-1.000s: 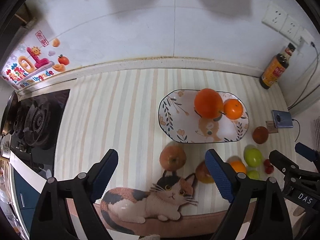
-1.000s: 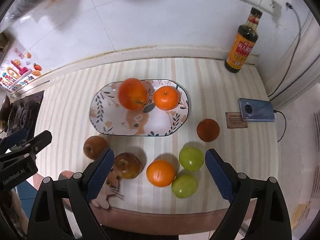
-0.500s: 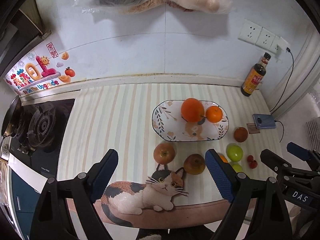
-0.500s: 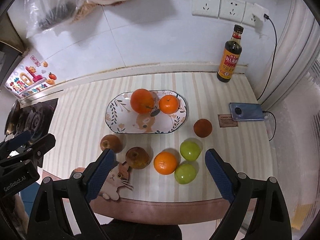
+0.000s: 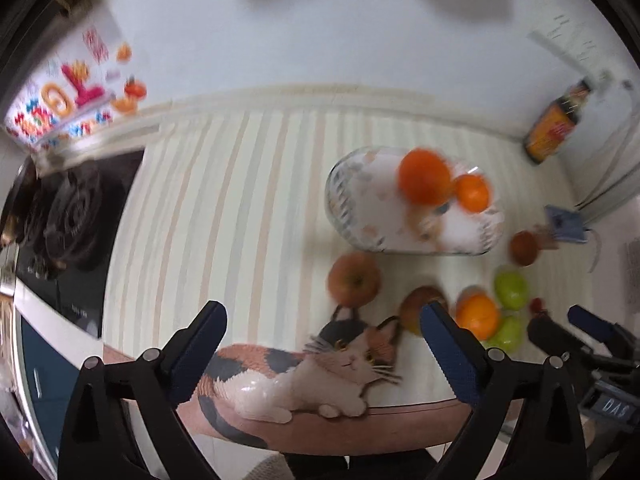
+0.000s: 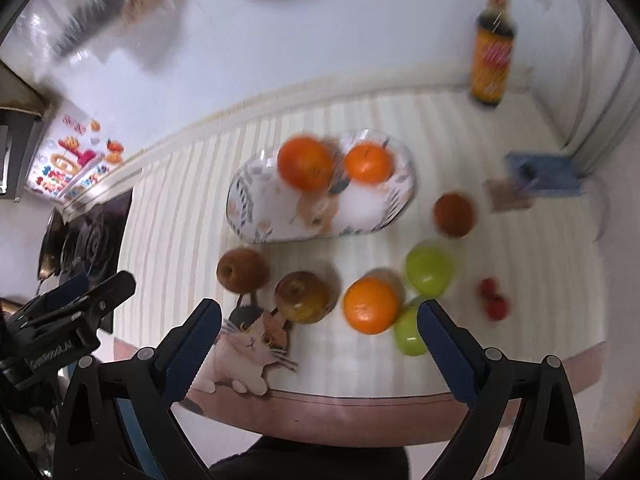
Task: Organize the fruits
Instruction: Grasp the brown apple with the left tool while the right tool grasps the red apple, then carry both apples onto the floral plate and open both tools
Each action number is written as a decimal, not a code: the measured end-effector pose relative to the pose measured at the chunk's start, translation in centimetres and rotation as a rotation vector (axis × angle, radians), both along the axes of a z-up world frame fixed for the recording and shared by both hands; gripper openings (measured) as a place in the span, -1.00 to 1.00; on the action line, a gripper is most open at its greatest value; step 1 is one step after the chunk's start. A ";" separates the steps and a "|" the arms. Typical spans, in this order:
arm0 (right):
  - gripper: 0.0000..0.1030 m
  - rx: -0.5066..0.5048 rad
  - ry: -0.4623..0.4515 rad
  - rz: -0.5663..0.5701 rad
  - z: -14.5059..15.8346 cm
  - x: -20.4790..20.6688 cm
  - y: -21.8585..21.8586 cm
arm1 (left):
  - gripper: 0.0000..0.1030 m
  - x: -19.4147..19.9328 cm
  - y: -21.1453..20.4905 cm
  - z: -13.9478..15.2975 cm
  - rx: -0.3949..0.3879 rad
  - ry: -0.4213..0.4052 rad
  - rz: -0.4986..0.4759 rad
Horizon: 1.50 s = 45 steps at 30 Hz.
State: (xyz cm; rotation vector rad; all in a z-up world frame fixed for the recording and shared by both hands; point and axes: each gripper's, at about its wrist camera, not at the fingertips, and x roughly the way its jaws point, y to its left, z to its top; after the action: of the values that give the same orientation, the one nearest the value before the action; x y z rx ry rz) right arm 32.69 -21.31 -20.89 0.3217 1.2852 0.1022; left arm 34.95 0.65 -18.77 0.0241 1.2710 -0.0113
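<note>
The job is barely begun, by my reading: only two oranges sit on the plate (image 6: 256,216), a big orange (image 6: 306,164) and a small orange (image 6: 368,162) just beside it at its 3 o'clock, and everything else lies loose on the striped mat (image 6: 192,200). Off the plate, toward 6 o'clock of it, stand two brownish apples, the left apple (image 6: 242,270) and the right apple (image 6: 304,296), then a third orange (image 6: 370,306) with two green fruits, one (image 6: 430,270) at its 1 o'clock and one (image 6: 408,332) at its 5 o'clock, partly behind a finger. A dark round fruit (image 6: 454,216) rests apart at the plate's 3 o'clock. So about seven or more pieces are left to move, I judge. The right gripper (image 6: 318,330) hangs above the near fruits with its jaws spread wide and nothing between them; they have just been opening. The left gripper (image 5: 322,334) is likewise wide and empty, its jaws having just opened further, over the printed cat (image 5: 312,376) at the mat's near edge. The right view alone shows the small red fruits (image 6: 494,300) clearly, well out at 4 o'clock of the plate; in the left view they are nearly hidden. The left view shows more of the stove (image 5: 72,220) at 9 o'clock. Both views are blurred, so fruit kinds are uncertain.
</note>
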 end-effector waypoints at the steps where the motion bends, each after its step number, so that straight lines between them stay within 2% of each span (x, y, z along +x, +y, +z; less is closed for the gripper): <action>1: 0.95 0.011 0.034 0.012 -1.9 0.8 0.5 | 0.93 0.5 0.4 -1.0 0.004 0.025 0.011; 3: 0.94 0.023 0.084 0.038 -5.1 2.2 1.8 | 0.92 1.2 1.0 -2.8 0.024 0.064 0.027; 9: 0.82 -0.048 0.176 0.160 -11.3 5.0 5.7 | 0.92 3.1 2.5 -6.8 0.037 0.167 0.060; 14: 0.38 -0.147 0.232 0.286 -14.7 5.6 8.0 | 0.92 5.2 1.8 -9.4 -0.006 0.250 0.048; 19: 0.38 -0.114 0.233 0.291 -15.1 5.4 7.6 | 0.92 7.5 0.1 -13.2 -0.108 0.374 0.023; 23: 0.38 -0.109 0.235 0.288 -15.3 5.1 7.4 | 0.91 8.4 -1.0 -15.1 -0.147 0.399 0.006; 25: 0.38 -0.110 0.237 0.287 -15.4 5.1 7.5 | 0.65 8.5 -1.5 -15.5 -0.167 0.393 -0.006; 26: 0.38 -0.108 0.238 0.286 -15.6 5.1 7.2 | 0.36 8.5 -1.5 -15.6 -0.168 0.394 -0.004; 27: 0.38 -0.106 0.239 0.286 -15.7 5.1 7.2 | 0.23 8.3 -1.6 -15.8 -0.190 0.396 -0.007; 35: 0.37 -0.091 0.251 0.279 -14.9 5.4 6.8 | 0.21 6.4 -1.9 -15.3 -0.154 0.352 -0.016; 39: 0.37 -0.009 0.294 0.281 -15.3 4.4 7.1 | 0.21 3.2 -0.5 -15.1 -0.157 0.377 -0.009; 42: 0.37 -0.020 0.272 0.292 -15.2 3.5 7.4 | 0.22 0.9 0.5 -15.5 -0.141 0.398 -0.003; 45: 0.39 -0.043 0.257 0.307 -15.0 3.3 7.6 | 0.22 0.1 1.5 -15.6 -0.173 0.393 0.036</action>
State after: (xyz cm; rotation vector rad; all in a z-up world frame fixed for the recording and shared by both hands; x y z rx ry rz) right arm 36.01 -13.68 -35.93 0.0995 1.5833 0.3007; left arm 35.07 2.12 -34.37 -0.1563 1.6587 -0.0991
